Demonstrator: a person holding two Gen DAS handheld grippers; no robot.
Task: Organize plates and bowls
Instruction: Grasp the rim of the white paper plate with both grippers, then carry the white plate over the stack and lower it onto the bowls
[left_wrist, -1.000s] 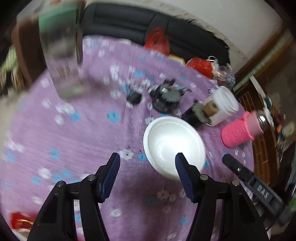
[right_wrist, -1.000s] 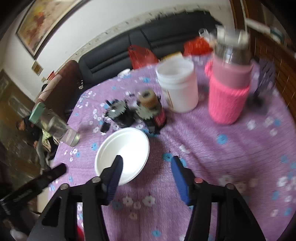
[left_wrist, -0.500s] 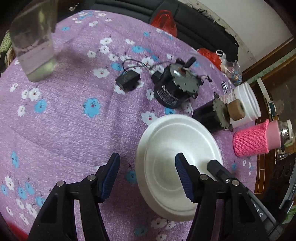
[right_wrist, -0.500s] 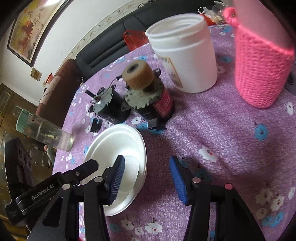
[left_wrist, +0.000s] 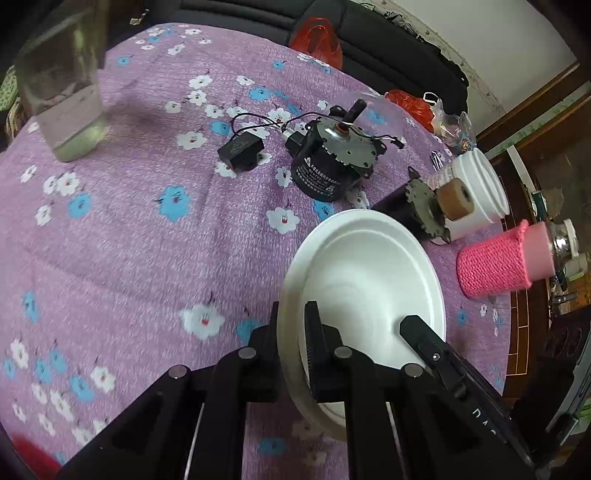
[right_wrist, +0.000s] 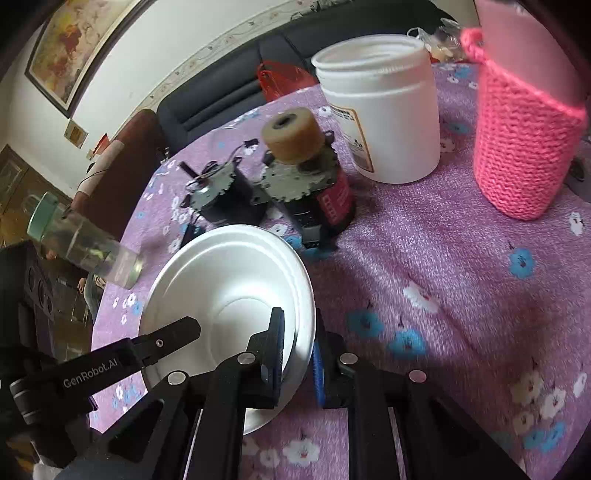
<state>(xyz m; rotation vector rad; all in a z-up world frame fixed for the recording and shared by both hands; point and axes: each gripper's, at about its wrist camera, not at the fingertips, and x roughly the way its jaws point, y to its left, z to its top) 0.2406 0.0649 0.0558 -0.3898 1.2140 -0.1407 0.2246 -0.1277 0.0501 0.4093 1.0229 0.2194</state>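
Desk (left_wrist: 129, 240) has a purple cloth with white and blue flowers, cluttered at the far side. Just beyond the bowl (left_wrist: 369, 280): two small geared motors. The black one (left_wrist: 328, 162) has loose wires running to a small black box (left_wrist: 240, 151); the other (right_wrist: 314, 192) has a red label and a tan roller on its shaft, and sits almost against the bowl's far rim. Behind them a white plastic jar (right_wrist: 388, 122), open top. To its right a bottle in a pink knitted sleeve (right_wrist: 524, 147). Clear drinking bottle (left_wrist: 62, 88) stands well apart on the left, green cap seen in the right wrist view. Red bags (left_wrist: 317, 40) at the far edge, dark sofa (left_wrist: 388, 37) behind.

Bowl: white, foam-like, round, wide flat rim, shallow stepped inside, empty. Sits on the cloth near the front edge, between both grippers.

Left gripper (left_wrist: 291, 339): jaws have just been closing, now pinching the bowl's left rim, one finger outside, one inside. Right gripper (right_wrist: 299, 354): jaws have also just been closing, now clamped on the right rim the same way. Each gripper's finger shows inside the bowl in the other's view.

Count: one bowl, two motors, one jar, one sleeved bottle, one clear bottle, two grippers.
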